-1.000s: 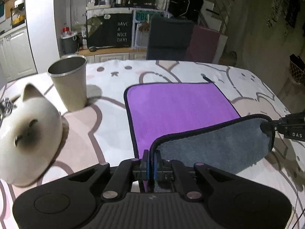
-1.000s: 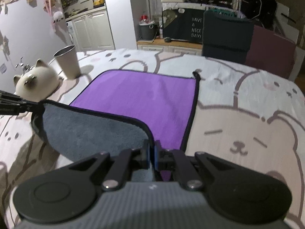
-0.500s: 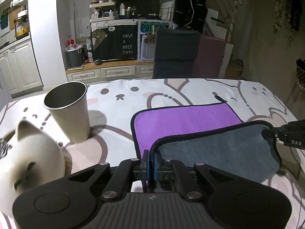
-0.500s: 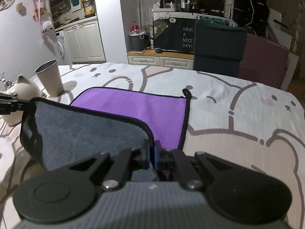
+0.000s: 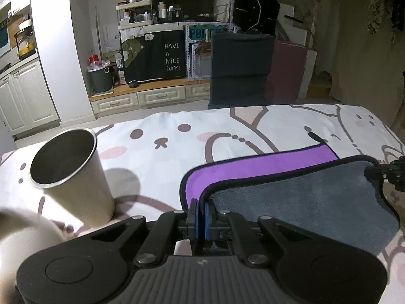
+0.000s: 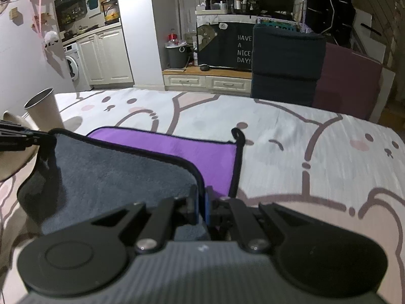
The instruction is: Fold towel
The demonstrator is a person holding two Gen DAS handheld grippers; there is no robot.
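A towel, purple on top [image 5: 265,167] and grey underneath [image 5: 303,200], lies on the bear-print table. Its near edge is lifted and carried over the purple part, grey side up. My left gripper [image 5: 200,210] is shut on the near left corner. My right gripper [image 6: 201,202] is shut on the near right corner; its tip also shows in the left wrist view [image 5: 389,172]. In the right wrist view the grey flap [image 6: 114,177] covers most of the purple face [image 6: 197,152]. The towel's hanging loop [image 6: 238,134] lies at the far right corner.
A metal cup [image 5: 73,174] stands left of the towel, also seen in the right wrist view [image 6: 43,109]. A white cat figurine [image 5: 22,230] sits near left, blurred. The table's far edge [image 5: 253,109] faces a dark chair [image 5: 240,68] and cabinets.
Both grippers have moved forward and up with the towel's near edge. The grey flap now covers more of the purple face. The cup and cat figurine look closer in the left wrist view.
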